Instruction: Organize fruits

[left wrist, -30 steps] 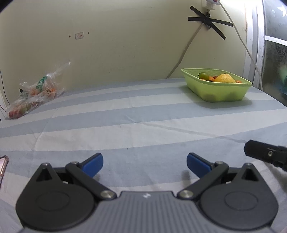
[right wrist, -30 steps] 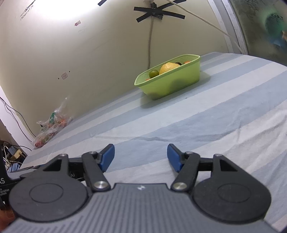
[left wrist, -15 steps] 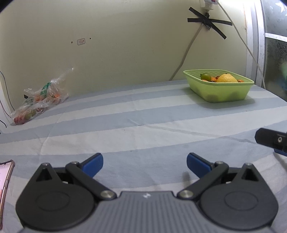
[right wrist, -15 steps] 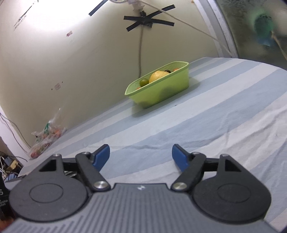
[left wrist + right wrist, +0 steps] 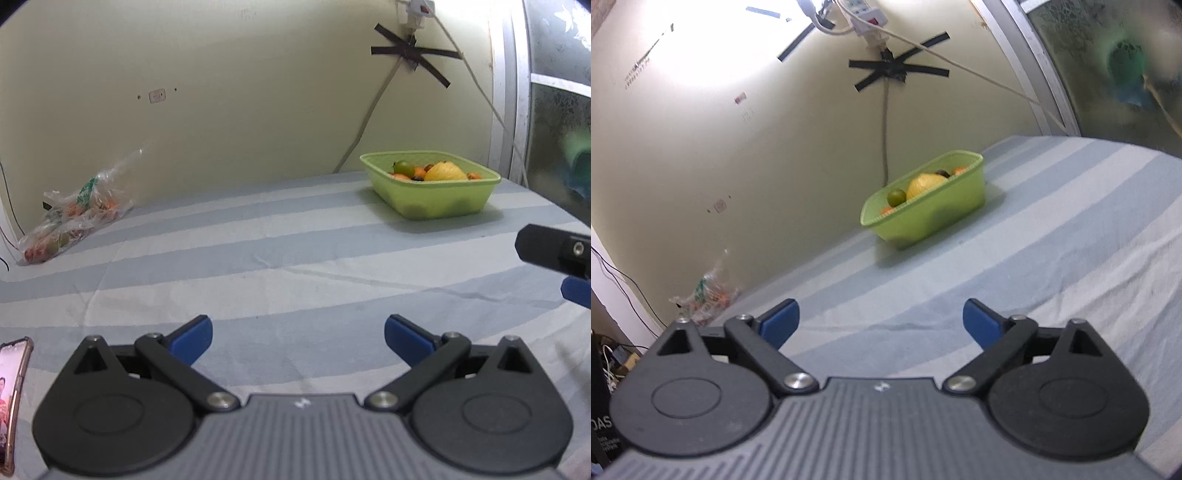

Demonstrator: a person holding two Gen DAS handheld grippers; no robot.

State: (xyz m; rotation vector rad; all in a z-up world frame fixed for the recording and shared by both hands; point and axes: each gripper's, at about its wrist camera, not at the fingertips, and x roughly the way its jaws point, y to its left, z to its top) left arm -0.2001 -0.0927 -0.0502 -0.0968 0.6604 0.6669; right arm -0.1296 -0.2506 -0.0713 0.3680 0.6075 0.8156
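A light green basket [image 5: 439,199] stands at the far right of the striped bed, holding a yellow fruit [image 5: 445,171], a green fruit [image 5: 403,167] and small orange ones. It also shows in the right wrist view [image 5: 934,218]. A clear plastic bag of fruits [image 5: 72,218] lies at the far left by the wall, and shows small in the right wrist view [image 5: 707,299]. My left gripper [image 5: 298,336] is open and empty, low over the bed. My right gripper [image 5: 881,323] is open and empty, and part of it shows at the left view's right edge [image 5: 554,247].
A phone [image 5: 13,398] lies at the near left edge of the striped sheet [image 5: 258,266]. A cable [image 5: 369,122] hangs down the wall behind the basket from a taped socket. A window frame [image 5: 517,92] stands at the right.
Both grippers have risen and tilted, so the basket sits lower in both views. The right gripper opened wider and has moved up at the left view's edge. Nothing was picked up.
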